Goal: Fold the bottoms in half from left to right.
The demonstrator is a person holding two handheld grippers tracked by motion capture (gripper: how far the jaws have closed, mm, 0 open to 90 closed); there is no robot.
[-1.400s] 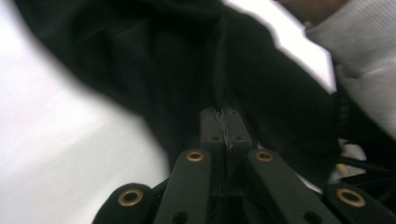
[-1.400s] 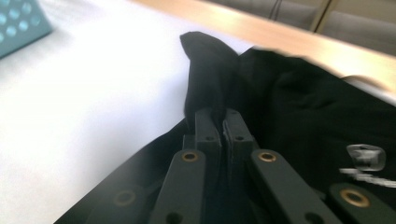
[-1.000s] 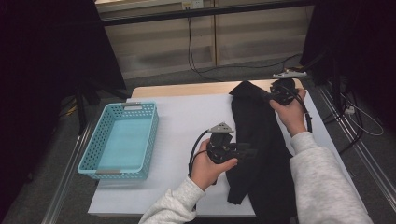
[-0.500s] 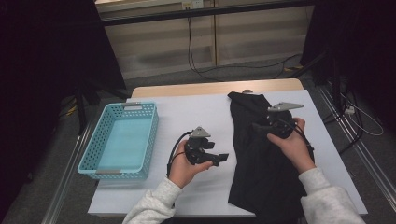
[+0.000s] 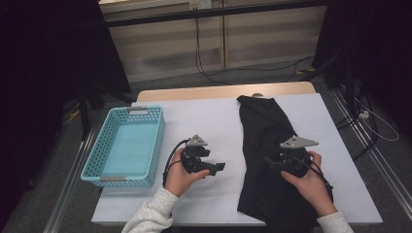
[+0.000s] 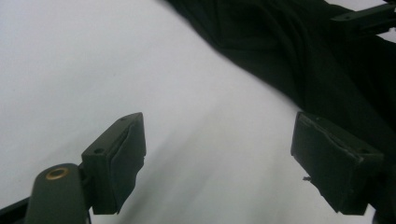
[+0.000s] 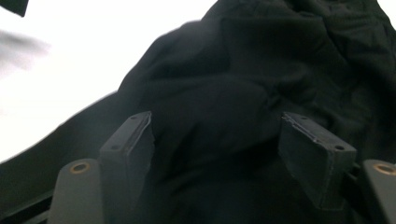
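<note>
A black garment (image 5: 265,145) lies lengthwise on the white table cover, from the far edge to the near edge. My left gripper (image 5: 221,167) hovers over bare white cover just left of the garment, pointing right at it. Its jaws have just been opening and stand open (image 6: 219,140) with nothing between them; the garment (image 6: 299,60) fills the upper right of its view. My right gripper (image 5: 268,162) sits over the garment's middle, pointing left. Its jaws have also just been opening and stand open (image 7: 217,135), with rumpled black cloth (image 7: 224,88) below them and not pinched.
A light blue mesh basket (image 5: 99,167) stands empty at the table's left side. A wooden strip of the table (image 5: 194,93) shows along the far edge. Cables run across the floor beyond. The other gripper's jaw (image 6: 364,18) shows far off in the left gripper view.
Both grippers let go of the garment and opened. The right hand came back from the garment's far end to its middle. The left hand moved left, off the cloth.
</note>
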